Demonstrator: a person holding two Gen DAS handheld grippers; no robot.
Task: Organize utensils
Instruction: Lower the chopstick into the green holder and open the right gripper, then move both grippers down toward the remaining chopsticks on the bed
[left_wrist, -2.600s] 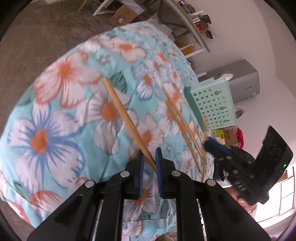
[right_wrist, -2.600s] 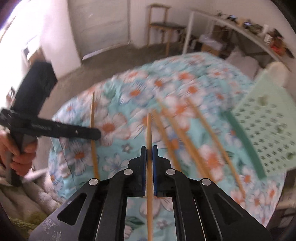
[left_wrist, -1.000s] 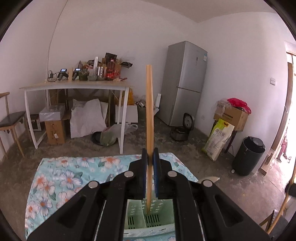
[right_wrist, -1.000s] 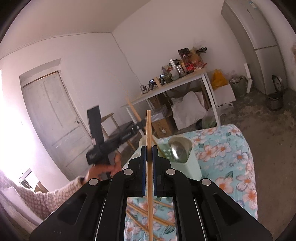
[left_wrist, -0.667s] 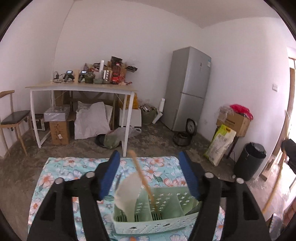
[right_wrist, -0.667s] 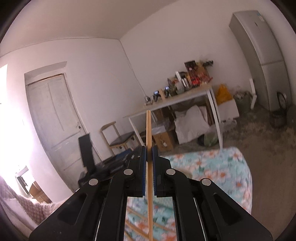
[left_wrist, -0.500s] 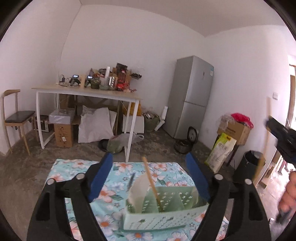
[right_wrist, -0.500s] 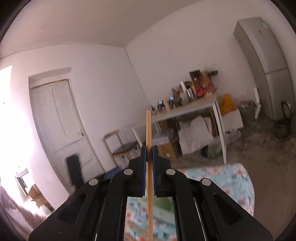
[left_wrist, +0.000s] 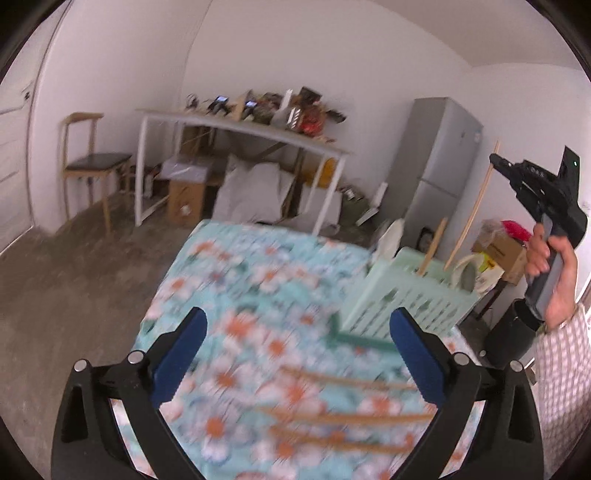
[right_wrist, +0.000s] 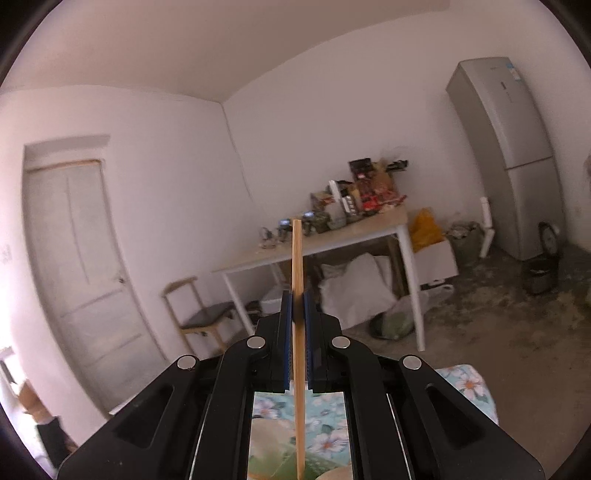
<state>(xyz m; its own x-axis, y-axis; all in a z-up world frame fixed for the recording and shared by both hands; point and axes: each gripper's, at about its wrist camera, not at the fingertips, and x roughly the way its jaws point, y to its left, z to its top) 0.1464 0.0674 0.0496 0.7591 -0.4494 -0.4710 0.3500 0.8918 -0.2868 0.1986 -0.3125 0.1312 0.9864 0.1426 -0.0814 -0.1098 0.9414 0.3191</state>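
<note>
My left gripper (left_wrist: 297, 325) hangs over the floral cloth (left_wrist: 258, 280), its jaws opening wide with nothing between them. A mint green basket (left_wrist: 406, 295) stands at the right of the cloth with one wooden chopstick (left_wrist: 434, 245) leaning in it beside a white scoop (left_wrist: 388, 236). Several more chopsticks (left_wrist: 343, 417) lie blurred on the cloth below the jaws. A hand holds my right gripper (left_wrist: 496, 158) above and right of the basket. In the right wrist view my right gripper (right_wrist: 297, 299) is shut on an upright chopstick (right_wrist: 296, 258).
A white desk (left_wrist: 240, 125) piled with clutter stands by the far wall, bags and boxes beneath it. A wooden chair (left_wrist: 92, 166) is at the left, a grey fridge (left_wrist: 439, 166) and a black bin (left_wrist: 509, 332) at the right. A closed door (right_wrist: 77, 277) is left.
My left gripper let its chopstick drop into the basket, opened wide, then drew back and tipped down over the cloth. My right gripper rose with its chopstick upright.
</note>
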